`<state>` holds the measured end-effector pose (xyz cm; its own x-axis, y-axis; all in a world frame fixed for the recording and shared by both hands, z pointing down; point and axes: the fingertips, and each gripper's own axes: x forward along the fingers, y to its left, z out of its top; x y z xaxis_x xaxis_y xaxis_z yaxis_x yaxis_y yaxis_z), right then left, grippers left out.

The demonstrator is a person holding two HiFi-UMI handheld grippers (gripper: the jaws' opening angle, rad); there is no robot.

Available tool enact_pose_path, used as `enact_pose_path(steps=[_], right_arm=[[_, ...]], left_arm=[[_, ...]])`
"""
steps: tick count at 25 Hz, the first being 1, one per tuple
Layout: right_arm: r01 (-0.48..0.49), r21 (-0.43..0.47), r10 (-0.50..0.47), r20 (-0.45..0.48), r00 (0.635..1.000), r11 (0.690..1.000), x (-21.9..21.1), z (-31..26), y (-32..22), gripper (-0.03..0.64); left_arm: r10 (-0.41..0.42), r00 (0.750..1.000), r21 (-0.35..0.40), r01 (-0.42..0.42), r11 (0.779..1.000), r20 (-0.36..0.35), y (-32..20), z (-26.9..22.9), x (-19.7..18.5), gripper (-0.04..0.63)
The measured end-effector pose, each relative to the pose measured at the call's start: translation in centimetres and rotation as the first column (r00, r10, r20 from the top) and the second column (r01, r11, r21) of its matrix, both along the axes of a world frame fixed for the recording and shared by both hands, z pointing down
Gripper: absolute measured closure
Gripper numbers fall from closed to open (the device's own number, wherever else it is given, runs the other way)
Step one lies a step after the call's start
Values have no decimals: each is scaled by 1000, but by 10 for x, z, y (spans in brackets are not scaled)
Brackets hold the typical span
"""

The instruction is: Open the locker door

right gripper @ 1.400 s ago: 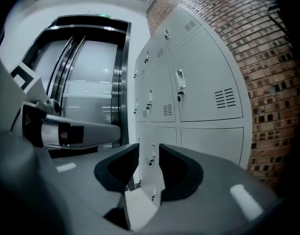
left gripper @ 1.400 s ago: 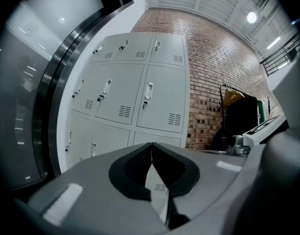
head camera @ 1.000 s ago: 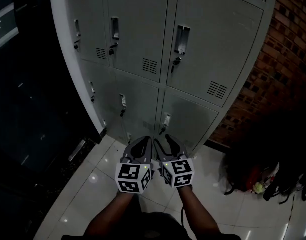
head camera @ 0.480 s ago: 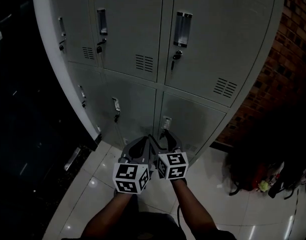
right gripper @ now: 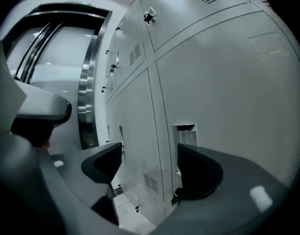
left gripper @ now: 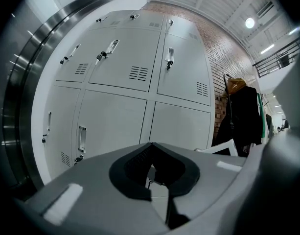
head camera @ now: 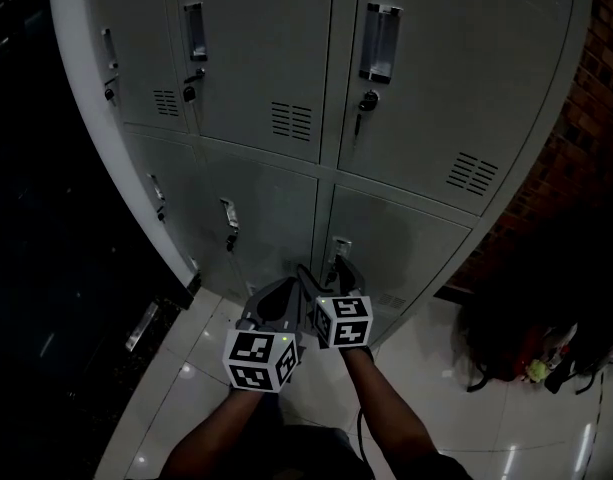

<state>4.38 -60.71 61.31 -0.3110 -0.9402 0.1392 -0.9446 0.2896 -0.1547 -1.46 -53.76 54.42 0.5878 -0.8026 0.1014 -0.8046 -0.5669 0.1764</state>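
Observation:
A grey bank of lockers fills the head view. The lower right locker door (head camera: pixel 411 253) is closed, and its recessed handle (head camera: pixel 338 252) is at its left edge. My right gripper (head camera: pixel 327 274) is just below and in front of that handle, open; its jaws have just been opening and nothing is between them. In the right gripper view the handle recess (right gripper: pixel 187 132) shows just above the right jaw of my right gripper (right gripper: pixel 150 151), with the door (right gripper: pixel 233 97) close by. My left gripper (head camera: pixel 285 290) hangs beside it, further back. Its jaws (left gripper: pixel 150 145) meet, empty.
A red brick wall (head camera: pixel 586 138) adjoins the lockers on the right, with dark bags (head camera: pixel 521 353) on the white tiled floor (head camera: pixel 181 393) below it. A dark metal-framed doorway (head camera: pixel 46 218) is on the left. A dark coat (left gripper: pixel 240 114) hangs at the right.
Both grippers have dropped and moved in toward the lower lockers. The right one has gone ahead of the left to the lower right door's handle, and its jaws have spread apart.

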Motion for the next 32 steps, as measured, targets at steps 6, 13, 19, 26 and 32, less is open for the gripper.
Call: enact_pose_path(steps=[6,13,19,26,32], right_arm=[[-47,-19,47,22,999,999,11,12,-24,290],[-77,-1,77,-18,997,997,10,15,-38,301],[-103,-21,102,-19,995,994,17,17,-37,369],[-132,-60,131,-20,991,989,18,17,-22,451],[-126,-79,123,-41,992,989,18,18,1,520]], left_arm=[[7,1000,-4,-7,1000,-11,-12,9,-3,591],[-8,1000,-13,7,1000,-28,-21,15,-11,591],[-17,999,-35,16,999,-39,-20,18,-16,591],[-32,999,-51,30,998,-40,-12,10,-22,591],[-22,999,-58,19,998,-45,-3,9,-14,591]])
